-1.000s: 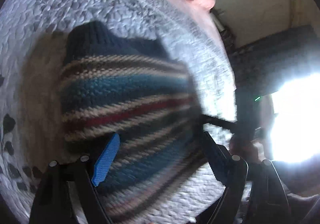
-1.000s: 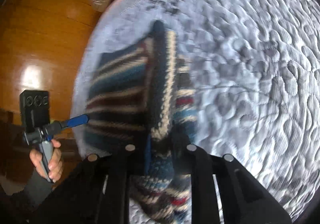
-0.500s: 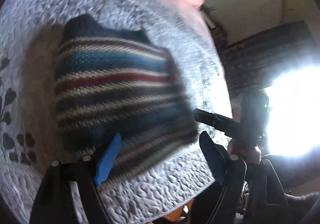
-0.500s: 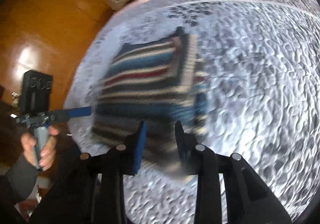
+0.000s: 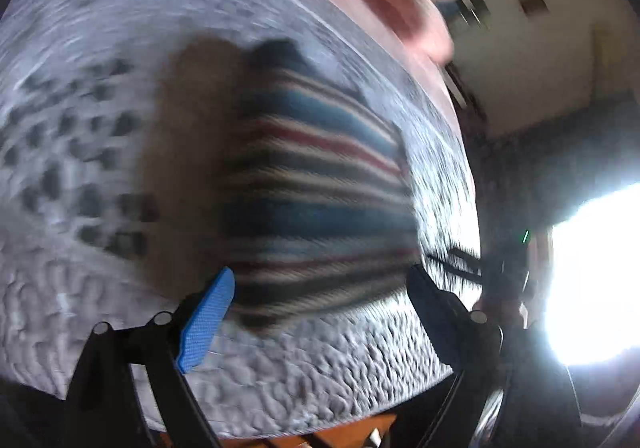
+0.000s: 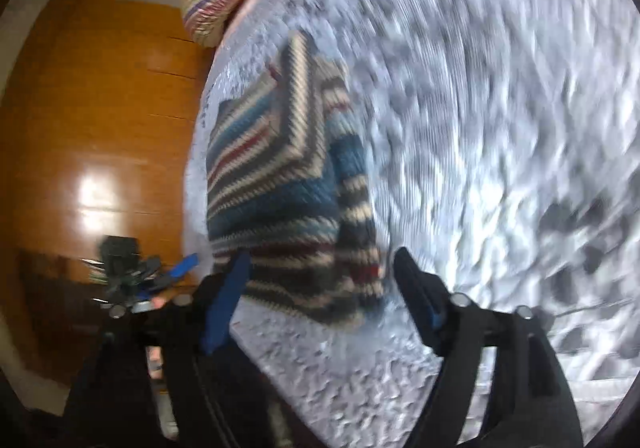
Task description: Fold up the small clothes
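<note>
Fingers on both of your grippers stand apart and hold nothing: the left gripper [image 5: 320, 312] and the right gripper [image 6: 320, 300] each hover just short of the sweater's near edge. The sweater [image 6: 288, 191] lies folded into a compact block on the bed [image 6: 500, 107], close to the bed's edge on your left side. From the right fingers it sits at 12 o'clock, leaning toward 11, with its long axis running away from you toward 12 and a folded flap lying across its top. From the left fingers it is also dead ahead at 12 o'clock, [image 5: 316, 191] stripes running 9 to 3 across your line of reach. Both views are blurred by motion, so finer creases cannot be read. Neither gripper is clearly nearer; both straddle the near hem. If another fold is due, I judge it would go along that long axis, near end lifted toward 12.
</note>
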Motion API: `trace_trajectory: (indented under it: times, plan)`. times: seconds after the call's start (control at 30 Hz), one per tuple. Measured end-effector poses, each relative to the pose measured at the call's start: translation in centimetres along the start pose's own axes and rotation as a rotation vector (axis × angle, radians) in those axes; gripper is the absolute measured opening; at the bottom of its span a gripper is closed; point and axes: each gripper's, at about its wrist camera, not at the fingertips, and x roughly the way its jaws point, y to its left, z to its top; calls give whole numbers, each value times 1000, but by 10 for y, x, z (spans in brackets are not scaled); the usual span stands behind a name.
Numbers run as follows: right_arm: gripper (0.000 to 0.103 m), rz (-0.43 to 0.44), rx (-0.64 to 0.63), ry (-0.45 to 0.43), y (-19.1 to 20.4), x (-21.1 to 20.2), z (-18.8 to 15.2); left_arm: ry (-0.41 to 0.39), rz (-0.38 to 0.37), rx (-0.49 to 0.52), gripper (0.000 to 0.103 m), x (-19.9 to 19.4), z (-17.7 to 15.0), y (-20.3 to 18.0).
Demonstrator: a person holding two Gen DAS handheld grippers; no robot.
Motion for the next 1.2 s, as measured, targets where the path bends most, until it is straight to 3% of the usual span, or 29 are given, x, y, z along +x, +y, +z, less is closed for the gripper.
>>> trace_trajectory:
  times: [0.1,0.2,0.27,0.3,0.33,0.37,0.43,0.5,0.67,0.73,0.8,0.9,0.93,0.97,1.07,1.17,1.2]
  plan:
    - [78,24,35,88,-20,30,8,120,-50,-88,90,27,6,38]
    - [78,72,48,109,-19,44,13,230,-88,-105,90,63,8,52]
    - [76,86,65,106,-19,51,13,254,-119,-119,90,80,13,59]
    - [70,88,70,108,-22,53,8,256,-140,-121,90,85,16,60]
    - [53,92,80,120,-20,62,10,261,-164,-123,90,89,20,59]
    - [42,113,93,126,-21,70,13,269,-175,-115,89,92,22,57]
    - [34,140,106,105,-17,75,8,300,-148,-72,86,102,29,49]
    - [30,171,127,72,-12,75,-6,334,-147,-39,68,109,38,41]
    - [25,254,152,29,9,88,-54,367,-131,57,67,100,66,24]
    - [26,249,143,25,13,103,-69,381,-107,84,68,96,73,28]
    - [33,187,134,4,3,111,-71,397,-78,63,73,102,73,34]
    - [56,224,157,-2,2,101,-62,396,-66,55,76,98,78,41]
    - [73,205,130,-18,5,92,-59,365,-86,51,77,90,82,41]
    - [81,166,96,-54,9,78,-54,333,-100,49,79,81,79,41]
    - [80,117,99,-123,9,57,-30,246,-102,66,81,70,97,36]
    - [74,125,83,-144,18,66,3,242,-113,91,81,89,109,23]
    - [73,114,70,-123,25,79,17,257,-79,110,81,100,110,18]
